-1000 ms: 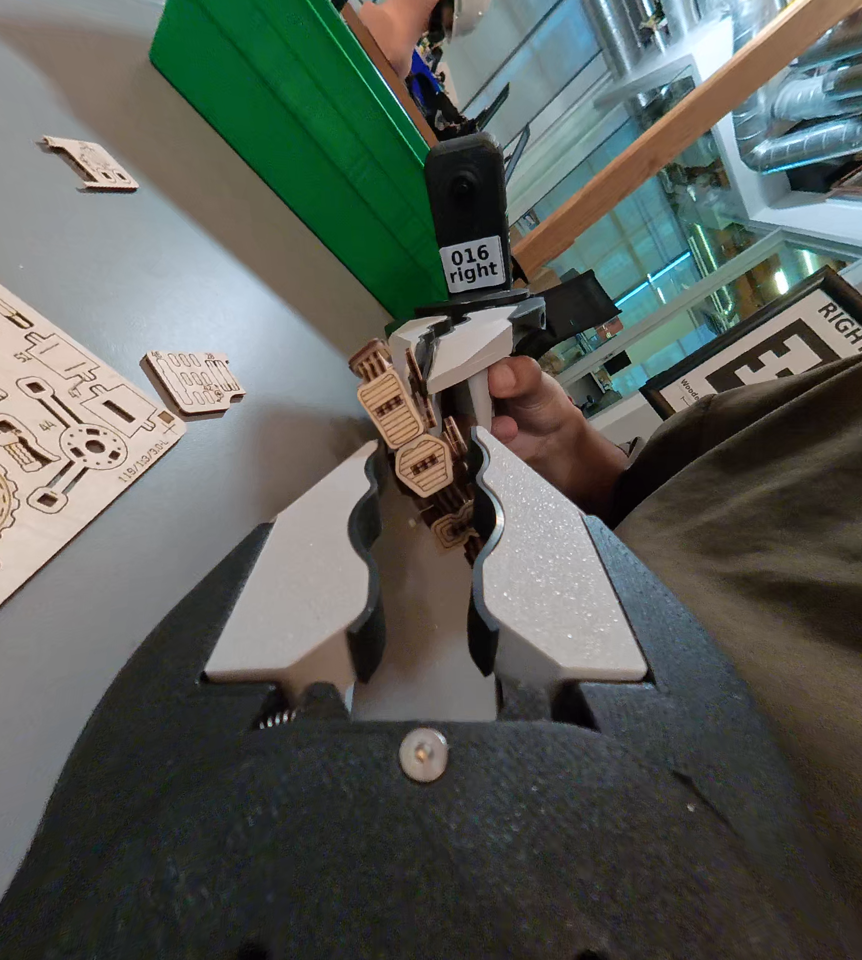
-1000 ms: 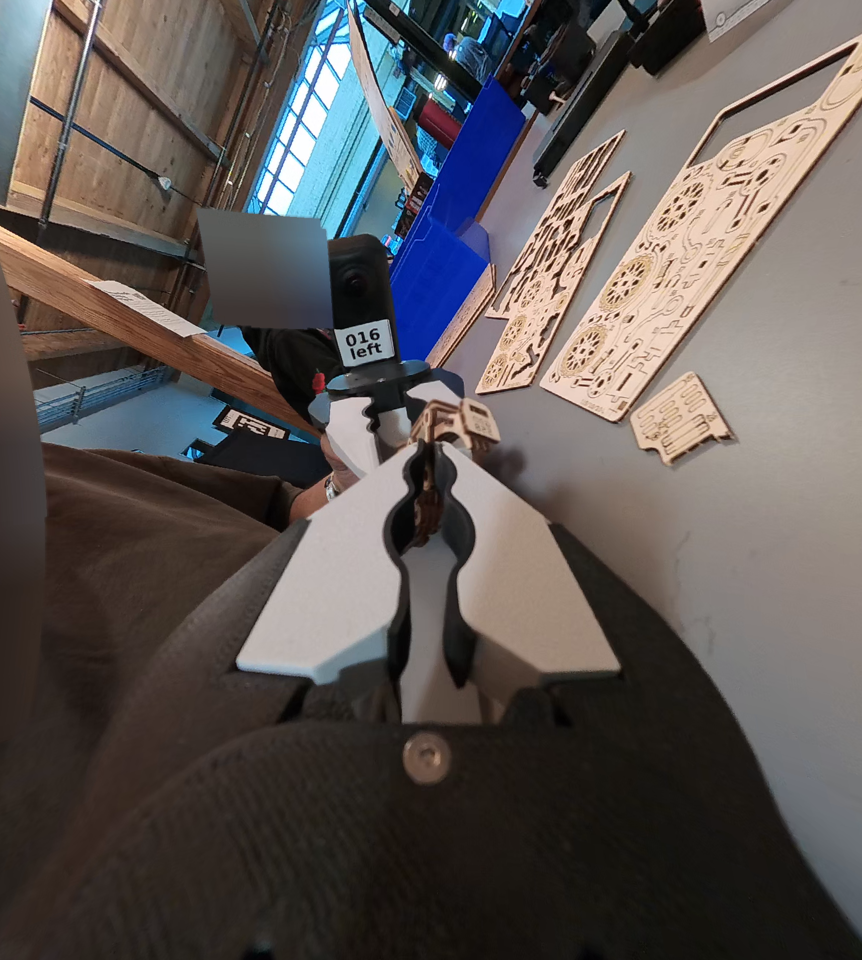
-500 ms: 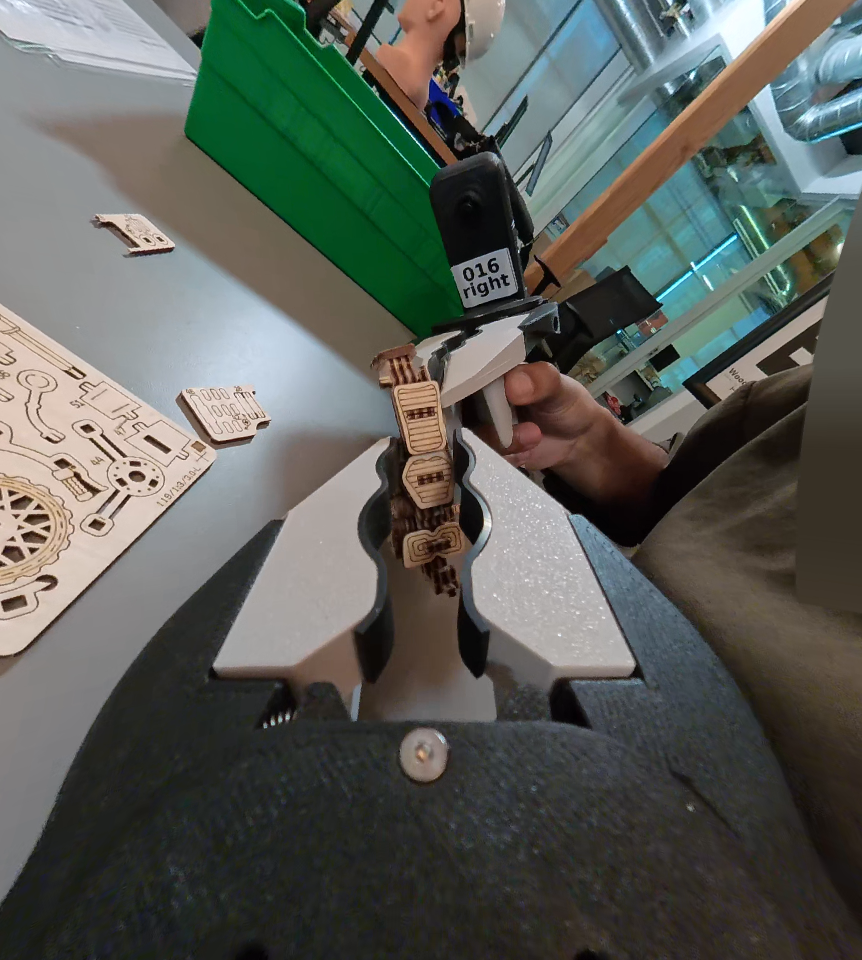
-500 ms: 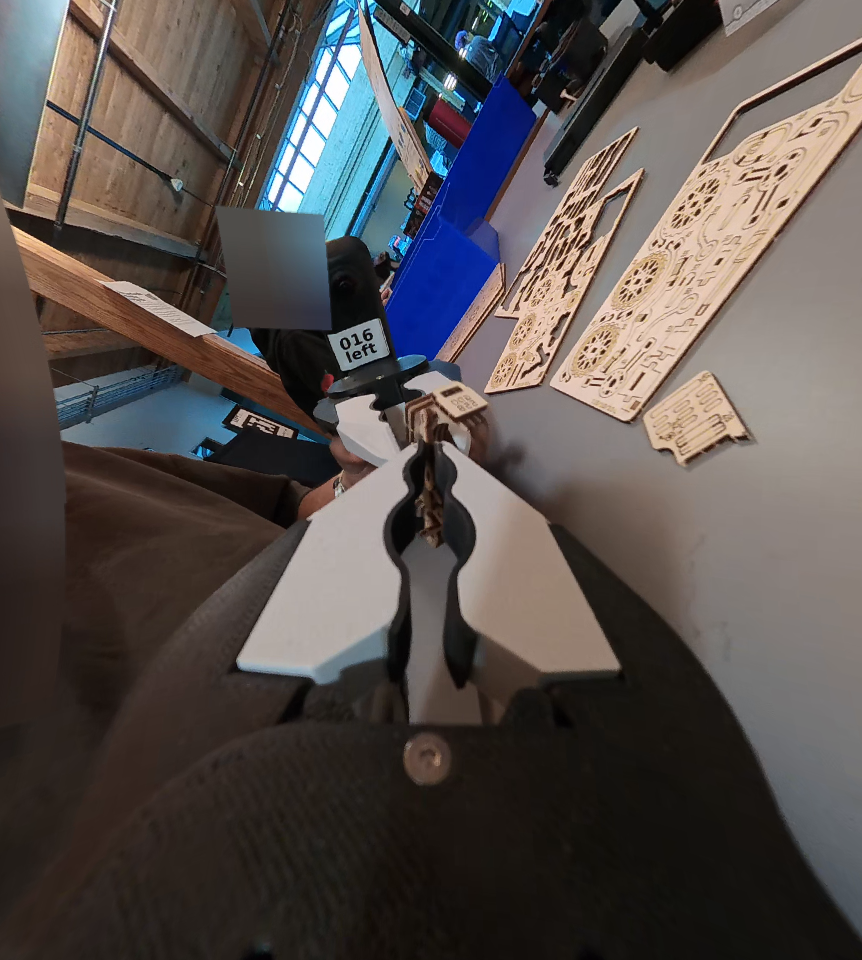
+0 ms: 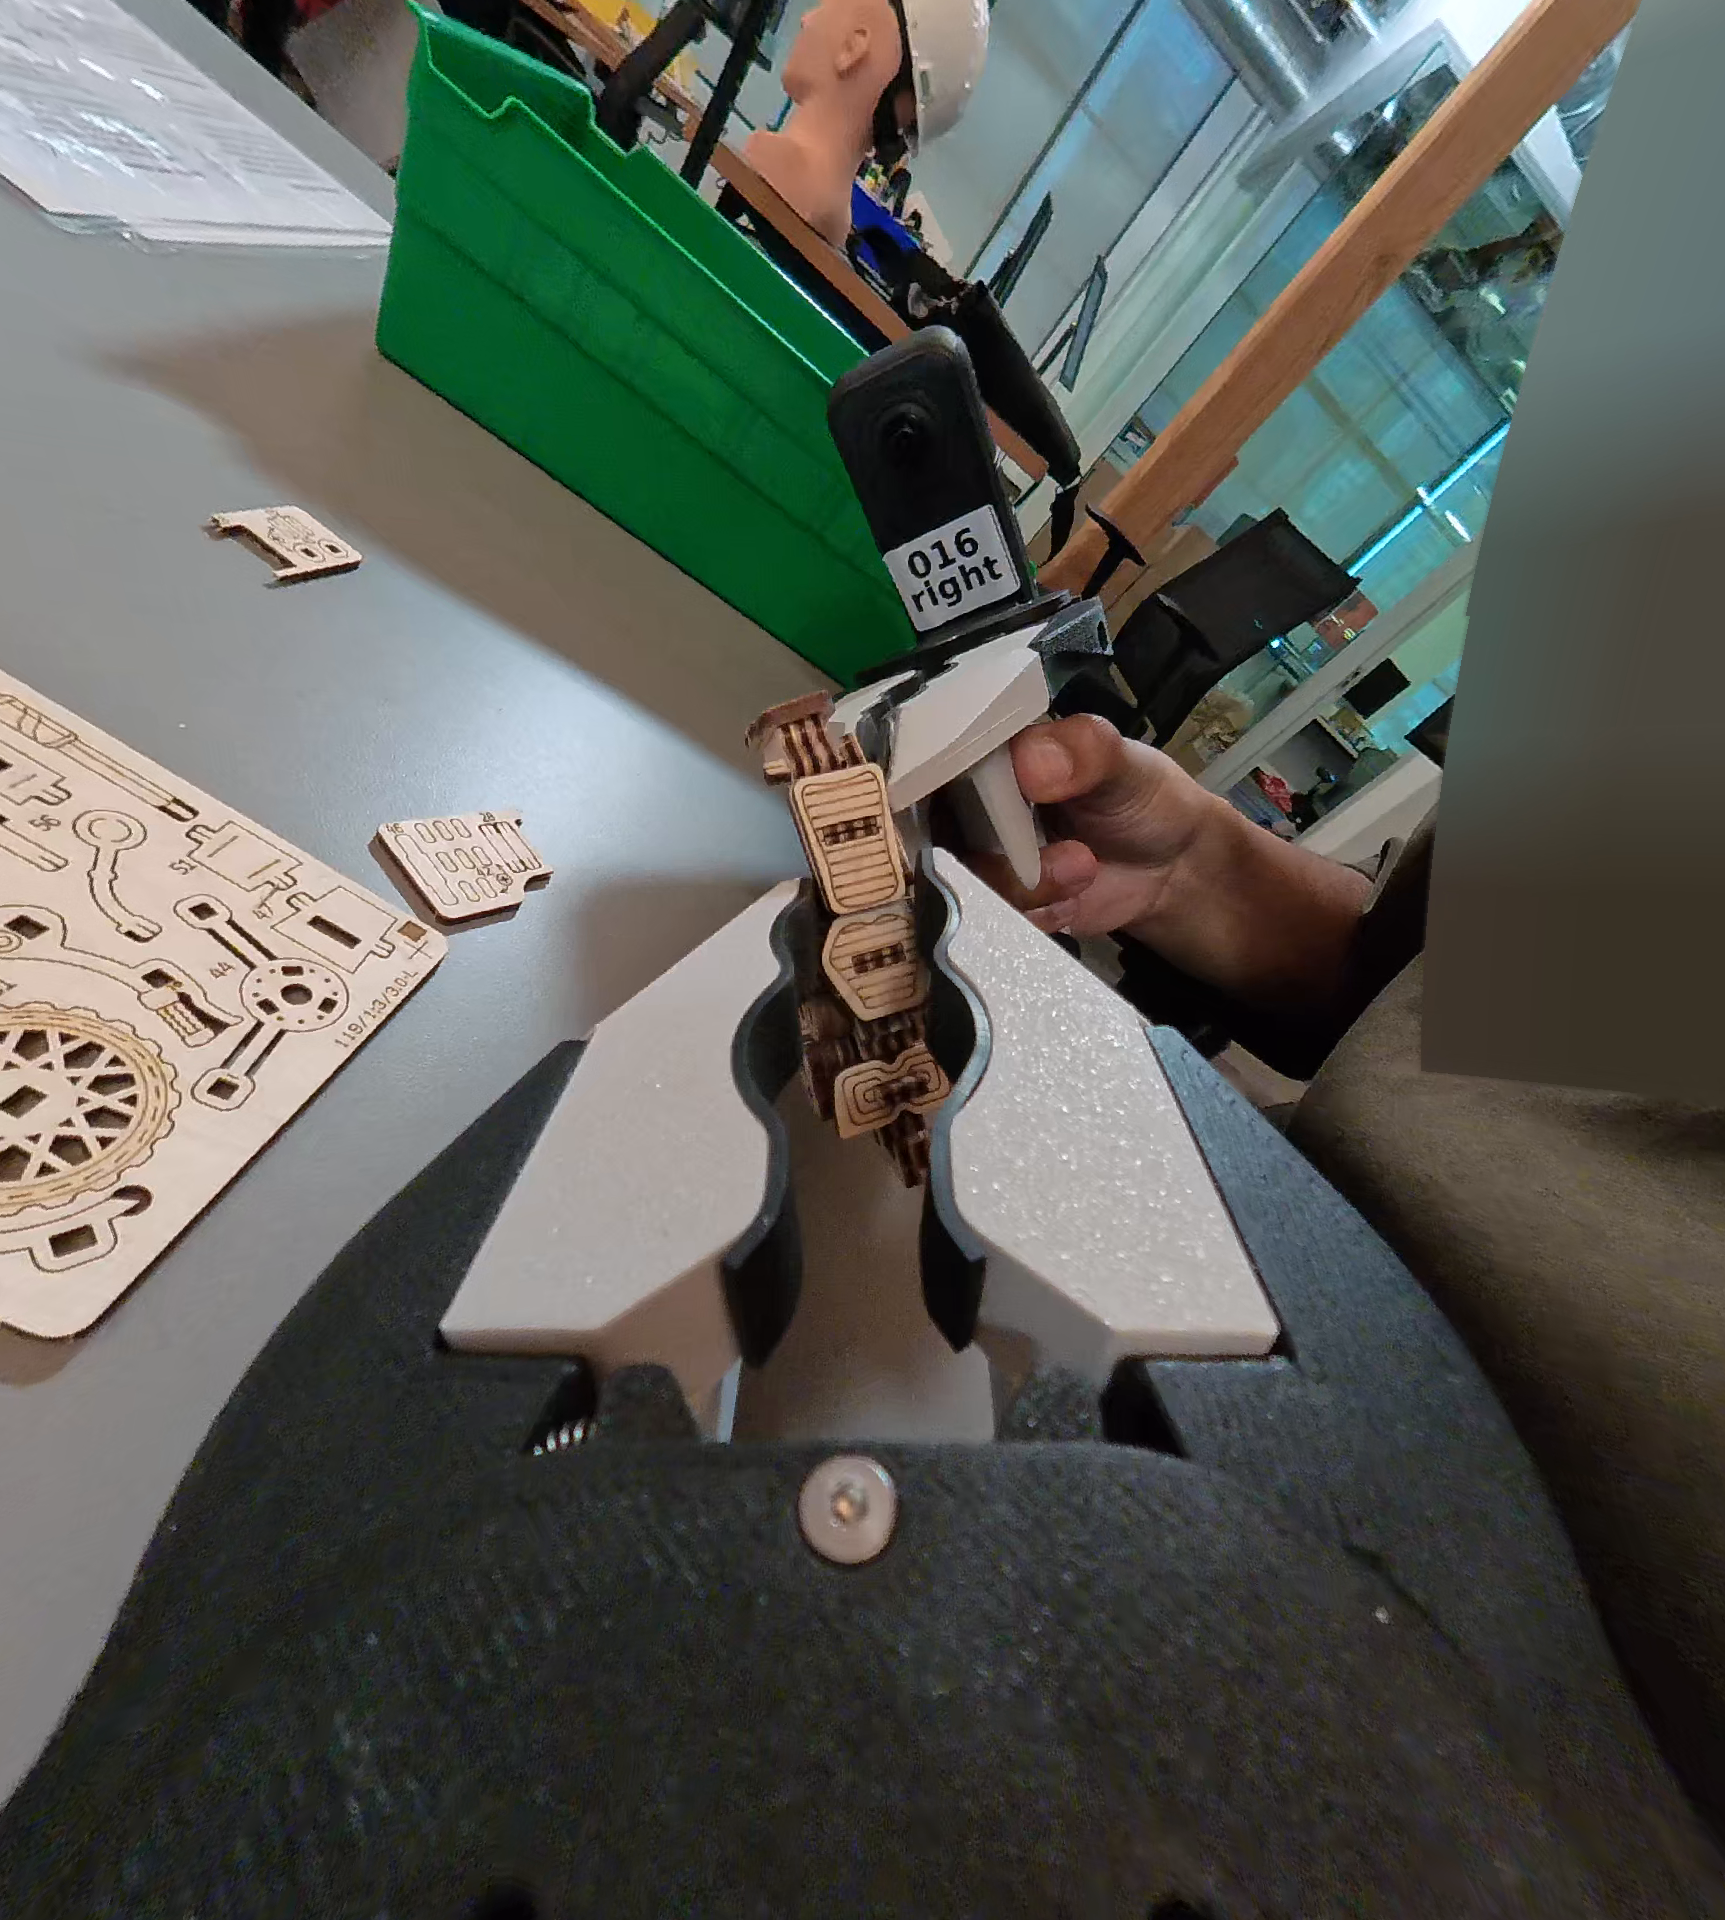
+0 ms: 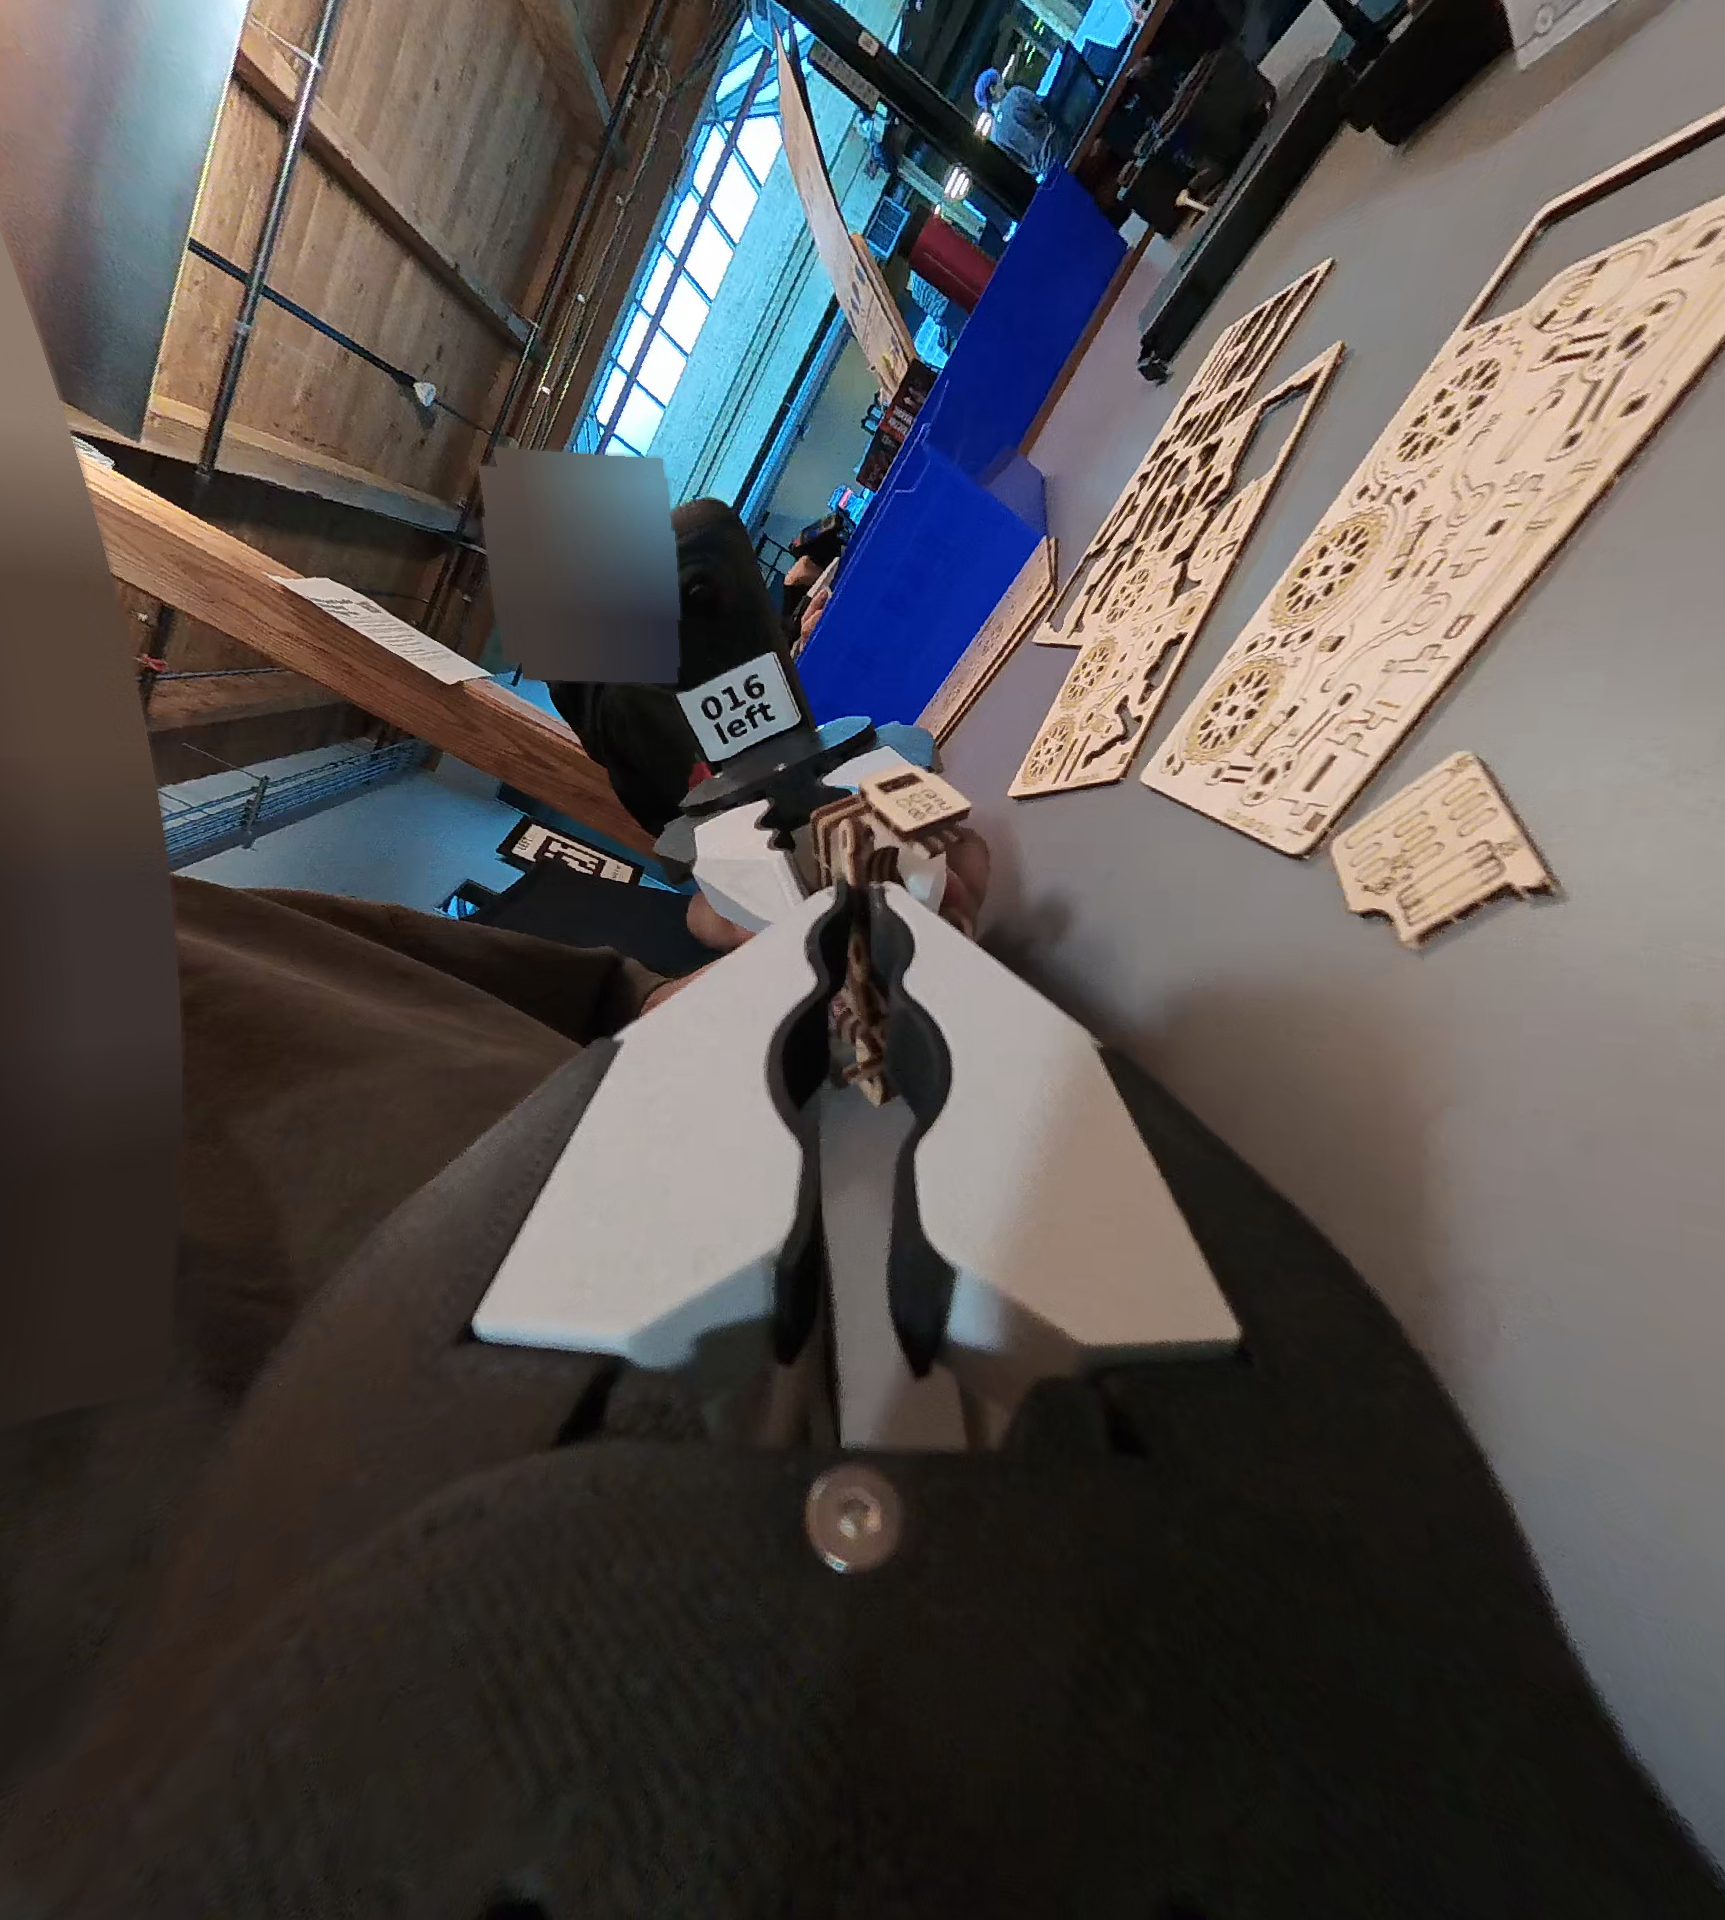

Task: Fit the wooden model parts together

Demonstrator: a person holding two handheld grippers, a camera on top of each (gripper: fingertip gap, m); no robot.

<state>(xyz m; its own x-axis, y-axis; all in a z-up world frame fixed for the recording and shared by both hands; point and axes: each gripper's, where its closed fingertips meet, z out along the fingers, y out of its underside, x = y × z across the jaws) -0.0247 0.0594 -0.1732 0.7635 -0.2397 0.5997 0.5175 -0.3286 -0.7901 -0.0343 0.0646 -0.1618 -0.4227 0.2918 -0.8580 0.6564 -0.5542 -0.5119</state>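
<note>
Gripping wooden assembly, both grippers

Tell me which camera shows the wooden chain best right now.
The left wrist view: the wooden chain faces the lens, its flat links running from the left gripper to the right gripper. The right wrist view shows it edge-on, mostly hidden between the fingers.

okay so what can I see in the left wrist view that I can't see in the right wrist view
Only the left wrist view shows the green bin, the papers at the table's far edge and the mannequin head. Only the right wrist view shows the blue bin and a second, largely emptied wooden sheet. Both show the wooden assembly gripped between both tongs, and the small loose wooden piece beside the wheel-pattern sheet.
</note>
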